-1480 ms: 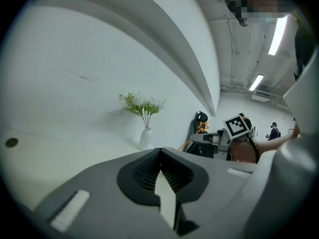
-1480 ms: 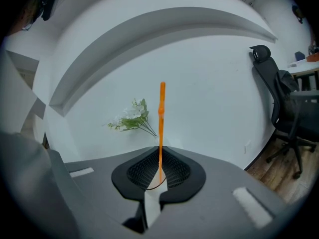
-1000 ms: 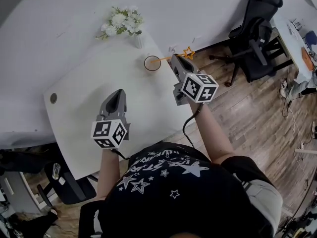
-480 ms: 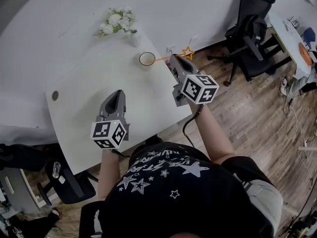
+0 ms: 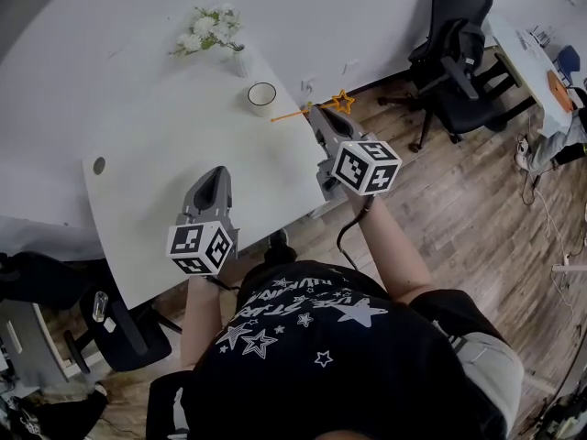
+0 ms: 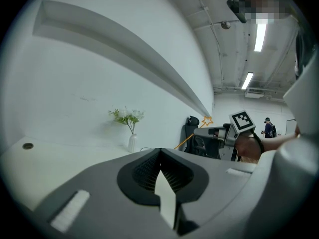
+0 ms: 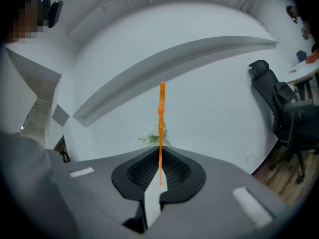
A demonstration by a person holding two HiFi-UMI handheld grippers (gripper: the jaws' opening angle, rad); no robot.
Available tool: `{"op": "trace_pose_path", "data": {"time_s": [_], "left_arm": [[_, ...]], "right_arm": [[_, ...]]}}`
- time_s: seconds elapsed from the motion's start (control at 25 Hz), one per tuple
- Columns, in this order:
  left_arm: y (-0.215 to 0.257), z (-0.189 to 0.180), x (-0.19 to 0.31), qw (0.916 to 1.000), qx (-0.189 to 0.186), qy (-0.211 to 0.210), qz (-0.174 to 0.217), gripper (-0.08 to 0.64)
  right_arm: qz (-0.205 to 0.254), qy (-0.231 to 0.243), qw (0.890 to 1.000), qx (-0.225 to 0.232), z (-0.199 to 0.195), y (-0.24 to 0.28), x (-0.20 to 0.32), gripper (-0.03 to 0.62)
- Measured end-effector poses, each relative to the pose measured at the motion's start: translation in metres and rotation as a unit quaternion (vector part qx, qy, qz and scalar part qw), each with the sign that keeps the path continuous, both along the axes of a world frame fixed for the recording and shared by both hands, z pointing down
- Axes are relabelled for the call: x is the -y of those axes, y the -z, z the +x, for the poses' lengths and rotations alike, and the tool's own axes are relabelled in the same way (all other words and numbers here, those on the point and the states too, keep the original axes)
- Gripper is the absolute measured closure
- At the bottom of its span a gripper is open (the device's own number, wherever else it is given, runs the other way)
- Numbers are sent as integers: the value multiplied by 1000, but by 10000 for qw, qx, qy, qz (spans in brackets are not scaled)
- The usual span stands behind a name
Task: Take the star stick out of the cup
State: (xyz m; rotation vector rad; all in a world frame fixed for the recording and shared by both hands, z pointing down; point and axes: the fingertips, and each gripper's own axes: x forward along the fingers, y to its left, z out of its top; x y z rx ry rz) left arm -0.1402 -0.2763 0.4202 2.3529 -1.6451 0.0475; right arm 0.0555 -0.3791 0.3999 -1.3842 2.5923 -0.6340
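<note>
Right gripper view: star stick (image 7: 161, 128) edge-on, star shape unreadable; right hand-held gripper (image 7: 159, 182) clamps it, now clear of the cup (image 5: 261, 95).

Matt white table (image 5: 174, 136), wood-plank floor (image 5: 477, 218)

Cup (image 5: 261, 94) on table (image 5: 156, 154) near far edge; vase (image 5: 240, 62) just behind it, slightly left; star stick (image 5: 292, 113) right of cup, outside it, pinched crosswise in R gripper (image 5: 315, 111), star end past table's right edge; L gripper (image 5: 217, 172) over table's middle, left of R, nearer person; office chair (image 5: 459, 35) far right on floor (image 5: 477, 200).
</note>
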Motion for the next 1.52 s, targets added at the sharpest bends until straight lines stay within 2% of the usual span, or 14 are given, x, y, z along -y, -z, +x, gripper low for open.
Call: {"op": "trace_pose_path", "data": {"time_s": [0.88,1.52], "left_arm": [[-16,42,-134,9999,69,62,-129,558],[-31,57,-178,9996,57,7,-284,558]], "right_arm": [[-223,428,9987,-182,24,-30,-138,561],[-593,538,9964,-287,37,-63,-194,563]]}}
